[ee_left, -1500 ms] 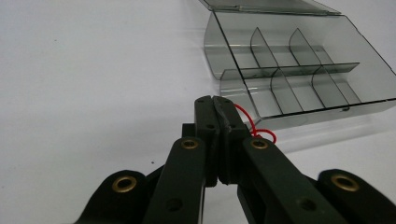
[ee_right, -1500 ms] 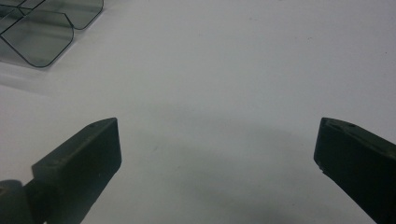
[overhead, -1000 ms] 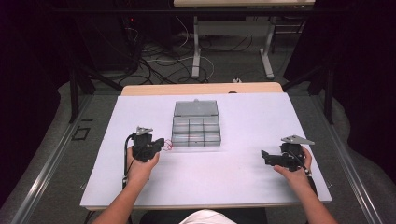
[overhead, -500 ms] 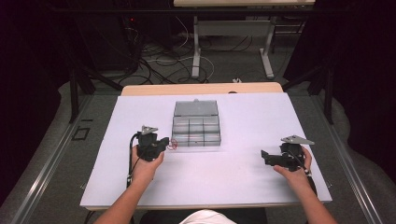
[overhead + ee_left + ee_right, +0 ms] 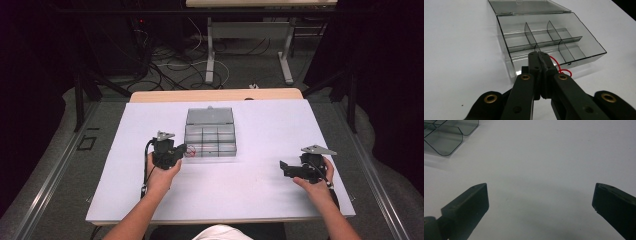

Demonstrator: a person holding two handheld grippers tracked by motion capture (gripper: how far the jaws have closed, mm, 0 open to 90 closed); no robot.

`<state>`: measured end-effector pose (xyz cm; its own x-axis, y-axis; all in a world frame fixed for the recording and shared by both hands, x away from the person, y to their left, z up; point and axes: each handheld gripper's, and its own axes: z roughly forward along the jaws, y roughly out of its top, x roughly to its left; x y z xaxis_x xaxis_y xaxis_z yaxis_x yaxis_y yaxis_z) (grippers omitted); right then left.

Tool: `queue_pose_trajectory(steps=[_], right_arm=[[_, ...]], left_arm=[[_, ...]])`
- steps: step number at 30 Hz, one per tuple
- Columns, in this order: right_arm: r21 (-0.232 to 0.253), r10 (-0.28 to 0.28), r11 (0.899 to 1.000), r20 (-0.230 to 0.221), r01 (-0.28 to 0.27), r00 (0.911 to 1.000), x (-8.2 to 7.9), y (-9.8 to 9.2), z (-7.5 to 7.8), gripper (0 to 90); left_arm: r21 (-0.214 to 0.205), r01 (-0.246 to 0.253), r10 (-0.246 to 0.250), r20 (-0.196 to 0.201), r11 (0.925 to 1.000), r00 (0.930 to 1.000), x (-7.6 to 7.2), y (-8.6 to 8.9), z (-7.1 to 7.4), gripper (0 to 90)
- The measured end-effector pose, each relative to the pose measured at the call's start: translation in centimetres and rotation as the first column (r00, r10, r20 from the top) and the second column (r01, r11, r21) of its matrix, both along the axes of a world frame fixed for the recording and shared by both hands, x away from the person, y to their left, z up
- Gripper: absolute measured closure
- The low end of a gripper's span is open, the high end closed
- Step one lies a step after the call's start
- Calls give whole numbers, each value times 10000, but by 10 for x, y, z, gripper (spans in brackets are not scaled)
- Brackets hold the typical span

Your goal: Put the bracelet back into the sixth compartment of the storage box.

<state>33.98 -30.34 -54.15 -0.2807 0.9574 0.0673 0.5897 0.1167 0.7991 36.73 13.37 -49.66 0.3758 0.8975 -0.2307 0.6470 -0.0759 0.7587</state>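
Note:
A clear grey compartment box lies on the white table with its lid folded open at the back. Its dividers mark off several empty cells. My left gripper is at the box's near-left corner, with its jaws pressed together on a thin red wire. The wire loops out to the right of the tips, over the box's front wall. My right gripper rests low over the table at the right, pointing left, and its jaws stand wide apart with nothing between them.
The white tabletop spreads around the box, with bare room between the two hands. A corner of the box appears at the top left of the right gripper view. Beyond the far edge are table legs and cables on the floor.
My left hand has shifted a little to the right, bringing its gripper up to the box's near-left corner. The right hand has stayed put.

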Motion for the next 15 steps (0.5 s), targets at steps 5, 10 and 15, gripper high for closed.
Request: queue_pose_trajectory(steps=[5, 10, 15], right_arm=[[-8, -18, 10000, -3, 18, 10000, 0, 0, 0, 3], [-35, -78, 10000, 59, 78, 10000, 0, 1, 0, 3], [4, 1, 10000, 8, -1, 10000, 0, 0, 0, 3]], left_arm=[[-60, 37, -38, -64, 10000, 10000, 2, -5, 1, 900], [-160, 49, -49, -33, 9999, 10000, 4, -10, 2, 900], [-192, 72, -72, 7, 9998, 10000, 7, -17, 3, 900]])
